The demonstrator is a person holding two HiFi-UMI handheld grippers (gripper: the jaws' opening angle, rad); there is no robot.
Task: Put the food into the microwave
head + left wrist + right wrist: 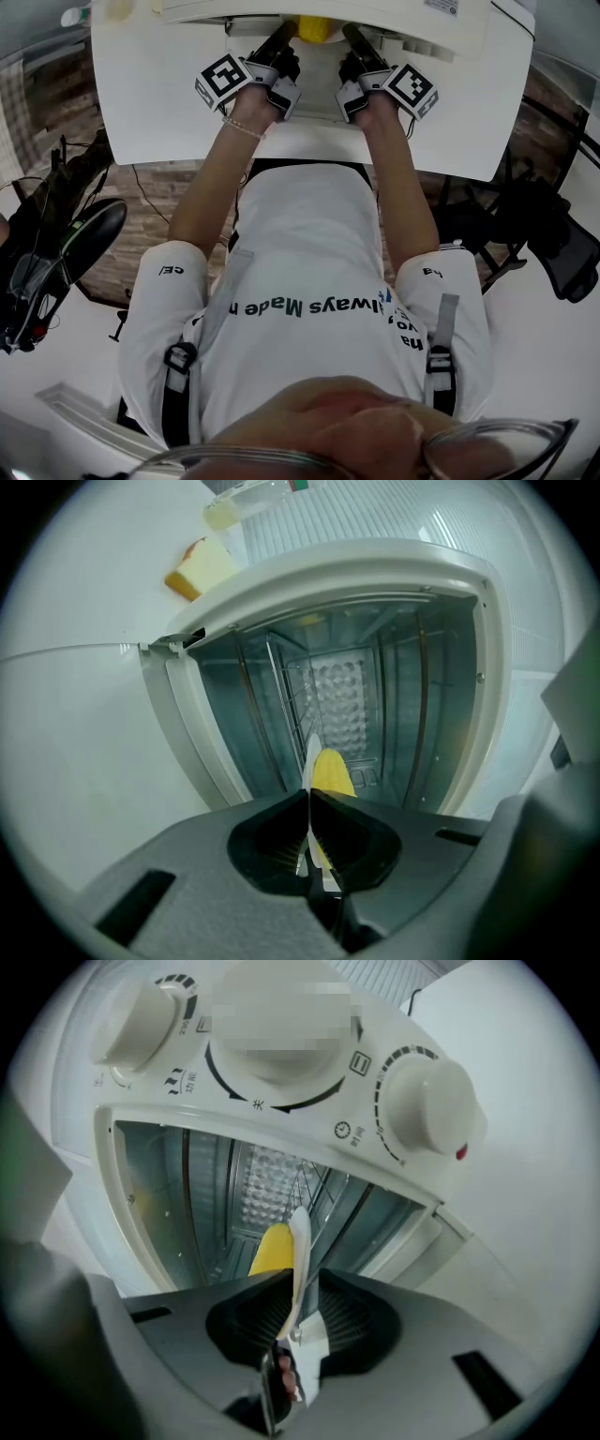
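The yellow food [314,28] lies on a thin white plate [312,754] right at the mouth of the open microwave [375,560]. Both grippers hold that plate edge-on. My left gripper [281,42] is shut on the plate's left rim, and in the left gripper view the food [330,772] shows just past the left gripper [309,803]. My right gripper [354,42] is shut on the opposite rim of the plate [300,1232], with the food [272,1249] beyond the right gripper [298,1279]. Behind the food is the metal-walled cavity [262,1180] with a wire rack. Most of the plate is hidden by the jaws.
The microwave stands on a white table [150,84]. Its control panel carries two round knobs [427,1101] above the opening. A slice of cake [200,567] and a clear bottle [248,501] lie on the table to the left. A black chair [553,234] stands right of the person.
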